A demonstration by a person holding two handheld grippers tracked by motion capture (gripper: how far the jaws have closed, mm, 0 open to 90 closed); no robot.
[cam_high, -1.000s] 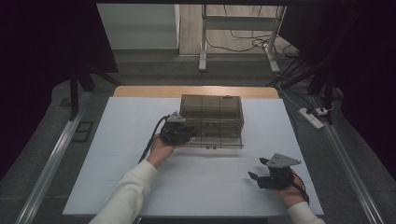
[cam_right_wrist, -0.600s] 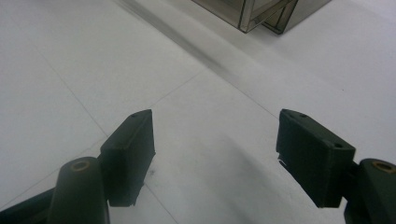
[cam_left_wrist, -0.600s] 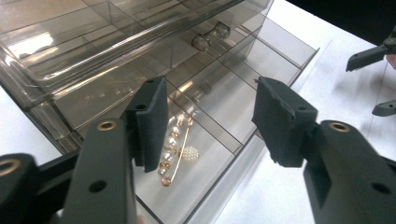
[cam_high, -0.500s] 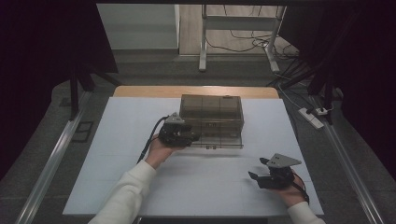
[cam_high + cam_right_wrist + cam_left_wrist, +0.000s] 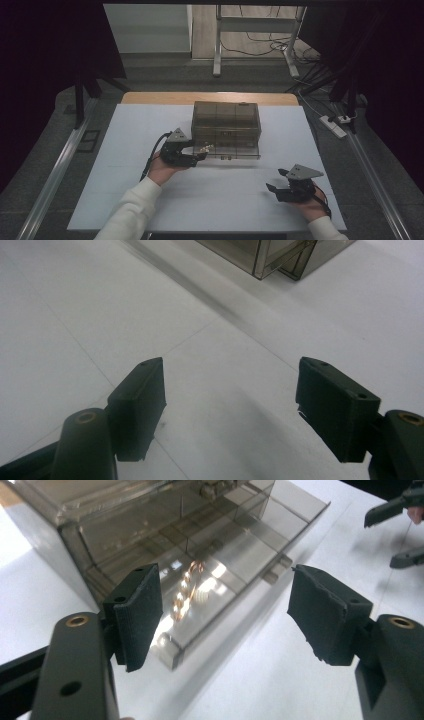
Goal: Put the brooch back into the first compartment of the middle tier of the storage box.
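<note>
A smoky see-through drawer box (image 5: pixel 226 120) stands mid-table, its lowest drawer (image 5: pixel 232 151) pulled out toward me. In that drawer's left end lies a small coppery coiled piece (image 5: pixel 187 587), also seen as a pale speck (image 5: pixel 205 147). My left gripper (image 5: pixel 200 156) hovers just off the drawer's front left corner; its jaws have just been opening and stand open (image 5: pixel 227 600), with nothing pressed between the pads (image 5: pixel 142 605). My right gripper (image 5: pixel 276 181) rests open over the bare white table at the near right, empty (image 5: pixel 230 400). It also appears far off in the left gripper view (image 5: pixel 395 535).
The white table cover (image 5: pixel 125 190) has free room left and in front of the box. A wooden strip (image 5: pixel 150 97) edges the far side. A corner of the box (image 5: pixel 280 255) lies well ahead of the right jaws. Cables and a power strip (image 5: pixel 334 125) lie on the floor.
The left gripper has drawn back from the box front toward me and to the left, and its jaws are wider apart. The right gripper has stayed put.
</note>
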